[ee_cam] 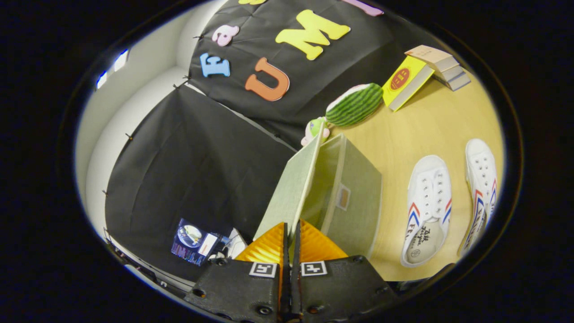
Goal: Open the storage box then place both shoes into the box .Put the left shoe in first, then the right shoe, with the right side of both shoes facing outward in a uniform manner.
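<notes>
The gripper [291, 233], fingers pinched on the thin edge of the pale green fabric storage box's [354, 197] raised lid [293, 184], risks letting it slip shut, while both white canvas shoes [428, 208] wait near the wooden table's [426, 121] edge.
</notes>
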### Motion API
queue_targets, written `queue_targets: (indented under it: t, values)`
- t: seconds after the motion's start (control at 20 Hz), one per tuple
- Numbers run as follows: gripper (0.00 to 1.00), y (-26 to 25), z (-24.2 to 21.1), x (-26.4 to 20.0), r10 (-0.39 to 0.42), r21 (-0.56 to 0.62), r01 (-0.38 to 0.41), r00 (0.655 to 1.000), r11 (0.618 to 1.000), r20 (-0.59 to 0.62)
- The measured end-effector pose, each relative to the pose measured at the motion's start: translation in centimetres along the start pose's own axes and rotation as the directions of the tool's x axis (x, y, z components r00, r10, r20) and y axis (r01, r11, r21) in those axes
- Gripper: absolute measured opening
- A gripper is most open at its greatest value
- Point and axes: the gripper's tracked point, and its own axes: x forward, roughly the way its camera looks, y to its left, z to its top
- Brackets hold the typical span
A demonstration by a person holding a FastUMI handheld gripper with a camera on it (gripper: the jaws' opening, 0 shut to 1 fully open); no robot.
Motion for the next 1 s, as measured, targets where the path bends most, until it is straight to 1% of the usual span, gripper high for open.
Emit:
queue_targets:
  t: [0.15,0.3,0.45,0.7,0.8,1.0]
  values:
    - [0.06,3.0,1.3,0.2,0.025,-0.046,-0.025,1.0,0.999,0.0]
    - [0.06,7.2,2.4,1.0,0.051,-0.129,-0.052,0.999,0.99,-0.007]
    - [0.06,11.0,2.6,3.0,0.052,-0.229,-0.06,0.998,0.972,-0.038]
    - [0.06,16.2,1.1,7.0,0.063,-0.349,-0.093,0.993,0.932,-0.098]
    - [0.08,17.3,0.5,8.5,0.057,-0.382,-0.097,0.992,0.919,-0.115]
    - [0.18,18.3,-0.1,10.4,0.03,-0.446,-0.079,0.993,0.892,-0.117]
